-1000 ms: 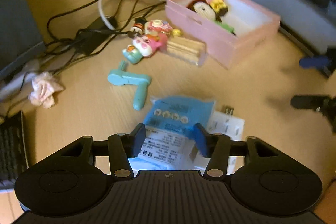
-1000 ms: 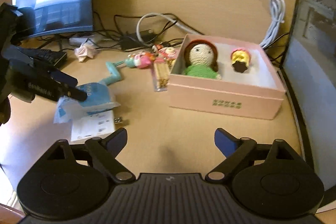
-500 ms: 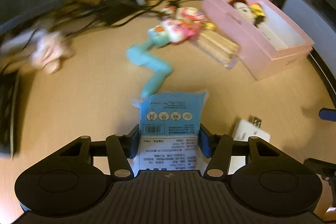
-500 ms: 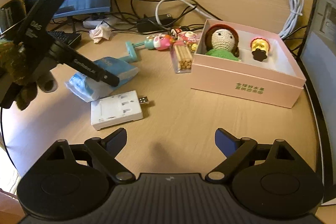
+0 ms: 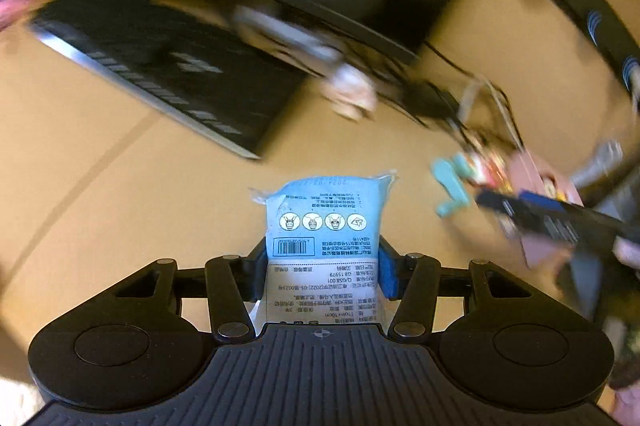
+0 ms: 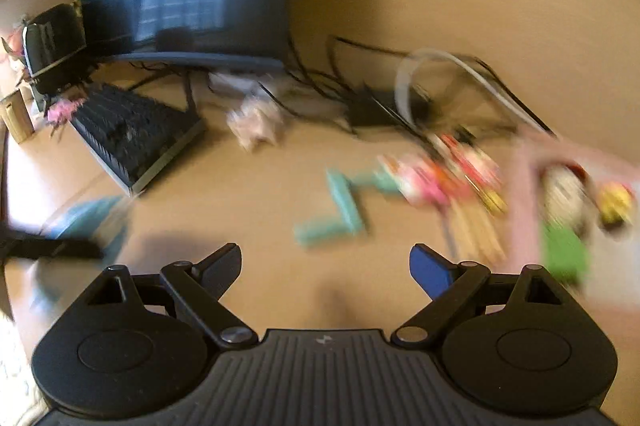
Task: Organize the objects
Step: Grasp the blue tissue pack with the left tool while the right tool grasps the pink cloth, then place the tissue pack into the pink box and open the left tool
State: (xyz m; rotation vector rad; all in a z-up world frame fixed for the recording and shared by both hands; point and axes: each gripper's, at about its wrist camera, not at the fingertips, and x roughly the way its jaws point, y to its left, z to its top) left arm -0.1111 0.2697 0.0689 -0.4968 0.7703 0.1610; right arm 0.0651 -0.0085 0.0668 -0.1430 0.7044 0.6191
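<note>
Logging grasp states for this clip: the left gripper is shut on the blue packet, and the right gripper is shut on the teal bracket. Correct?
Not quite. The left gripper is indeed shut on the blue packet, but the right gripper is open and empty. The right wrist view shows its jaws spread wide, with the teal bracket lying on the desk ahead of them.

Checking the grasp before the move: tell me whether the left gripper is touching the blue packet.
Touching. In the left wrist view, the left gripper has both fingers pressed against the sides of the blue packet, which is held between them.
</note>
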